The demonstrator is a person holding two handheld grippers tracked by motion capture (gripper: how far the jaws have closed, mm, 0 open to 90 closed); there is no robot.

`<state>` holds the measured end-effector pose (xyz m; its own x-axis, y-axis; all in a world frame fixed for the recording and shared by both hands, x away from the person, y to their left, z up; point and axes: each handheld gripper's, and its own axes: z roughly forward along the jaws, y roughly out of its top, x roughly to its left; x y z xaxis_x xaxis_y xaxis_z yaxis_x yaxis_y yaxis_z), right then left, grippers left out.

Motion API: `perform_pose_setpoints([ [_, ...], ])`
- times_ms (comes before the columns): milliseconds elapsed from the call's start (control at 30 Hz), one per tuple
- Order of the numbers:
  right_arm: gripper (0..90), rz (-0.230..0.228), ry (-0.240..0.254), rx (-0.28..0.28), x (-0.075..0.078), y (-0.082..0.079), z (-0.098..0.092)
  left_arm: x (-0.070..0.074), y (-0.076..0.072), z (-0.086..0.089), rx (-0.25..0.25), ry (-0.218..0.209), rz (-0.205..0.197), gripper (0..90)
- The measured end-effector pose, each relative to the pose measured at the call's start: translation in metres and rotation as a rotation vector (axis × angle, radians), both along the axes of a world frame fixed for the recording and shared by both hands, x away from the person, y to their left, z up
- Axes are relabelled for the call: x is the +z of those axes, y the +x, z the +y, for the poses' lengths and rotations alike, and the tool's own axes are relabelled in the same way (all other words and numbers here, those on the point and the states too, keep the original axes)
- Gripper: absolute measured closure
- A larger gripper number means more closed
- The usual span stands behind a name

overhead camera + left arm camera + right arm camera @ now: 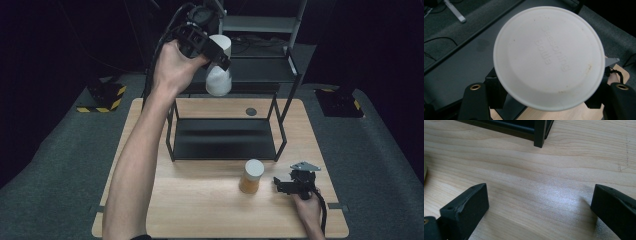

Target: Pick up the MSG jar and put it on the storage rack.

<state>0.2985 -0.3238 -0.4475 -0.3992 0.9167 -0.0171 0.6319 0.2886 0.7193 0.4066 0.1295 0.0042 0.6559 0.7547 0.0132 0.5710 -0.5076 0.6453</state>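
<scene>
Bench (200, 210): light wood, centre of the high view, dark floor on every side; front half is bare apart from two items. Black shelf rack (225, 137) sits on the far half, lower tray free, its front corner post at top centre of the right gripper view. Left arm comes up from lower left, stretched full length, hand raised at top centre. Left claw (217, 60) clamped on a white seasoning bottle (218, 80), held in the air over the rack's top level; its round base faces the left gripper view. Orange jar with white lid (251, 176) stands right of centre, near the front. Right claw (282, 185) rests low on the bench beside it, apart, jaws wide, nothing between.
</scene>
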Motion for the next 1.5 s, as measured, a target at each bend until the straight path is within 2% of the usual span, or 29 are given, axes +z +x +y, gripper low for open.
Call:
perform_pose_setpoints([
  [200,1.0,-0.001,0.000,0.000,0.000,0.000,0.000,0.003,0.005,-0.001,0.064,-0.017,-0.033,34.9],
  [267,1.0,-0.001,-0.001,0.000,0.000,0.000,0.000,0.003,0.008,-0.005,0.098,-0.005,-0.045,34.9],
  [433,1.0,0.000,-0.001,0.000,0.000,0.000,0.000,0.000,0.022,-0.013,0.166,0.012,-0.043,34.9],
  [567,0.9,0.001,0.000,0.000,0.000,0.000,0.000,-0.004,0.031,-0.015,0.191,-0.001,-0.049,34.9],
  [867,0.9,0.001,-0.001,0.000,0.000,0.000,0.000,-0.012,0.046,-0.018,0.265,0.002,-0.046,34.9],
  [1100,0.8,0.000,0.000,-0.001,0.000,0.000,0.000,-0.021,0.058,-0.015,0.291,0.013,-0.018,34.9],
  [1267,0.8,0.001,0.000,-0.001,0.000,0.000,0.000,-0.023,0.064,-0.019,0.291,0.032,-0.008,34.9],
  [1500,0.8,0.001,0.000,-0.001,0.000,0.000,0.000,-0.025,0.070,-0.021,0.292,0.029,0.007,34.9],
])
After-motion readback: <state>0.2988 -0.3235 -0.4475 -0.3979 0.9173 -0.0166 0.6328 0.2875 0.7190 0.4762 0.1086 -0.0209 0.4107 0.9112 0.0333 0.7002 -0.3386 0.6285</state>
